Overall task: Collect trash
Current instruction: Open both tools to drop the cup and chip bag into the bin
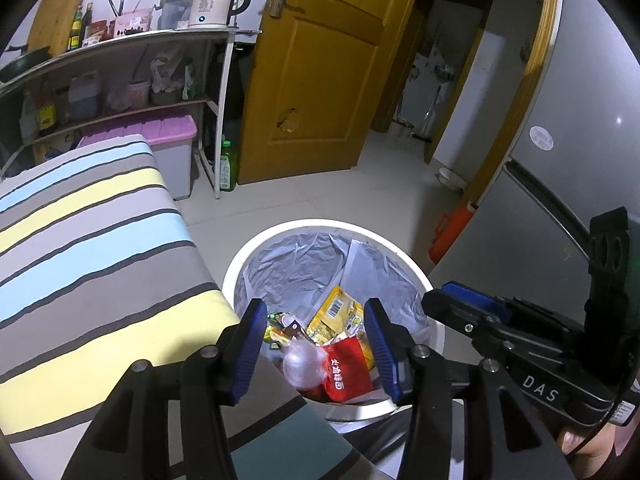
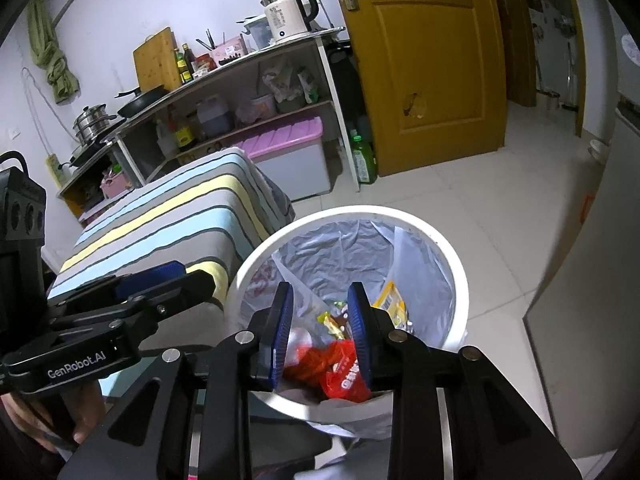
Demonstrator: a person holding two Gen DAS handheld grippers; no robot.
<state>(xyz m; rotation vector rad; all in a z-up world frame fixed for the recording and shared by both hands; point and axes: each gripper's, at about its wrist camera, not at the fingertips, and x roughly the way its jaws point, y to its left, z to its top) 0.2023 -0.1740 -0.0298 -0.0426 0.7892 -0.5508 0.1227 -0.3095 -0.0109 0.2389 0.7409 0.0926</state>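
Kitchen floor fills the frame's middle. Your left gripper (image 1: 316, 344) and right gripper (image 2: 320, 330) hover, jaws apart and empty, directly above the white bin (image 1: 404, 256) of wrappers (image 1: 346, 372).

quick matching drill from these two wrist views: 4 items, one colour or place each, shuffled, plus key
Items
1. kettle
2. storage box lid
3. red wrapper
4. green bottle

Matches
A. in the bin, among the trash
B. on the floor beside the door
C. pink
D. on the top shelf

Pairs: 1-D, 2-C, 3-A, 4-B

Both the left tool and the right tool are open over the bin, holding nothing.
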